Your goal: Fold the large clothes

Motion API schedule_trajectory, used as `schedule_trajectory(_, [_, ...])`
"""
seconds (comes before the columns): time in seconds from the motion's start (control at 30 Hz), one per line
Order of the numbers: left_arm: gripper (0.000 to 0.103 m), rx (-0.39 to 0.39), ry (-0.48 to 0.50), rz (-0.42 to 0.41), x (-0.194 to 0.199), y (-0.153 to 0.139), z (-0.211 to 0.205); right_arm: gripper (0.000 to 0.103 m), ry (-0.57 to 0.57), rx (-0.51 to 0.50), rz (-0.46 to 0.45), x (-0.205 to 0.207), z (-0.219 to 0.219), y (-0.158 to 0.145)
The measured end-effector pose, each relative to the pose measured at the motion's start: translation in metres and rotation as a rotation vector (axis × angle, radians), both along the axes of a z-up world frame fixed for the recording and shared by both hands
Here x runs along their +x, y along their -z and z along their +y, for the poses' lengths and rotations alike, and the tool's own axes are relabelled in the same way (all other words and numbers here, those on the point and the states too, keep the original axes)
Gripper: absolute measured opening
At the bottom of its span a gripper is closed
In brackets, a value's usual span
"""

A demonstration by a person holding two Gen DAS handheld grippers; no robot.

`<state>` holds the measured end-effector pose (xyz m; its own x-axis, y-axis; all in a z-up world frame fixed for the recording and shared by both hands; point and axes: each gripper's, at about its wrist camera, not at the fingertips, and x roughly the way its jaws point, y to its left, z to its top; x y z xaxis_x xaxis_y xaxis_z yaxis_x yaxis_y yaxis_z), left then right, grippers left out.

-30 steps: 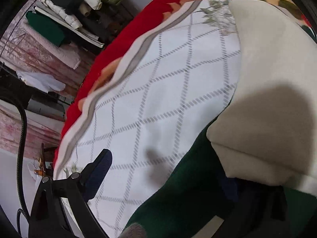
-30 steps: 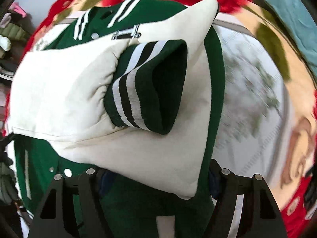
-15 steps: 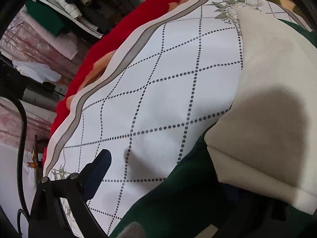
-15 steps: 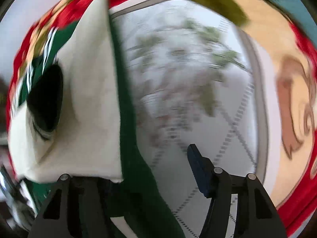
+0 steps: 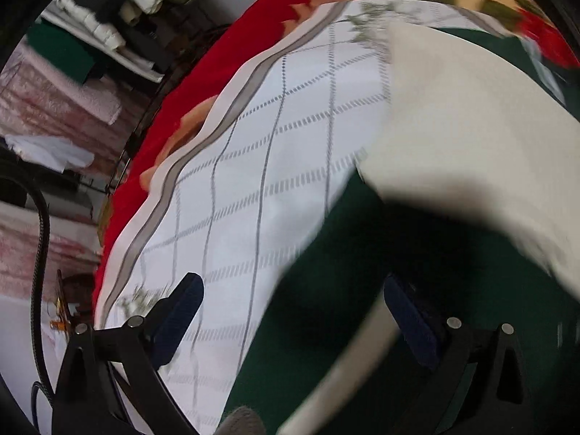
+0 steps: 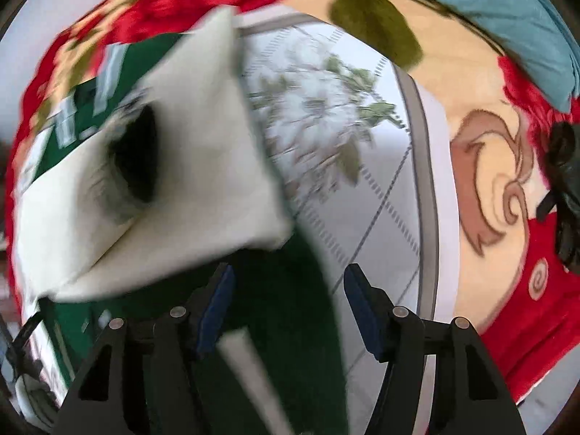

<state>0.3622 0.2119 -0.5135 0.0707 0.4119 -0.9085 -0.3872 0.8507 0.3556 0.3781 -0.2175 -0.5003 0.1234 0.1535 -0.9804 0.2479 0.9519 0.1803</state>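
Observation:
A green varsity jacket [image 5: 348, 275] with cream sleeves [image 5: 467, 123] lies on a white quilted sheet [image 5: 253, 188] on the bed. My left gripper [image 5: 293, 311] is open, its fingers straddling the jacket's green hem edge. In the right wrist view the same jacket [image 6: 282, 326] shows with a folded cream sleeve [image 6: 188, 181] and its dark cuff opening [image 6: 137, 159]. My right gripper [image 6: 288, 311] is open, with green fabric lying between and under its fingers. Both views are motion-blurred.
A red floral blanket [image 5: 203, 72] lies under the sheet, also in the right wrist view [image 6: 514, 188]. A teal pillow [image 6: 507, 11] sits at the far right. Shelves of folded clothes [image 5: 108, 29] stand beyond the bed's left edge. A black cable [image 5: 40, 253] hangs at left.
Both grippers have opened off the jacket's hem; the left one's right finger now shows. The right wrist view swung right, then back toward the jacket.

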Motion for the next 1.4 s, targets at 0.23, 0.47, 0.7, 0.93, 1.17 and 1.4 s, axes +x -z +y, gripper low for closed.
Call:
schedule_trajectory(0.23, [0.103, -0.106, 0.052, 0.095, -0.085, -0.019, -0.044, 0.065, -0.205, 0.146, 0.056, -0.075, 0.115, -0.041])
schedule_trajectory(0.47, [0.103, -0.07, 0.144, 0.184, -0.13, 0.031, -0.087, 0.065, -0.293, 0.225, 0.223, -0.118, 0.223, 0.032])
schedule_trajectory(0.7, [0.103, -0.084, 0.157, 0.181, -0.14, 0.044, -0.089, 0.047, -0.253, 0.071, 0.244, -0.142, 0.266, 0.074])
schedule_trajectory(0.93, [0.103, -0.115, 0.163, 0.157, -0.143, 0.042, -0.081, 0.013, -0.214, 0.111, 0.192, -0.15, 0.268, 0.05])
schedule_trajectory(1.17, [0.103, -0.131, 0.145, 0.141, -0.148, 0.039, -0.065, 0.013, -0.279, 0.151, 0.149, -0.157, 0.293, 0.029])
schedule_trajectory(1.4, [0.103, -0.135, 0.126, 0.071, -0.141, 0.001, -0.056, 0.029, -0.257, 0.232, 0.19, -0.149, 0.242, 0.029])
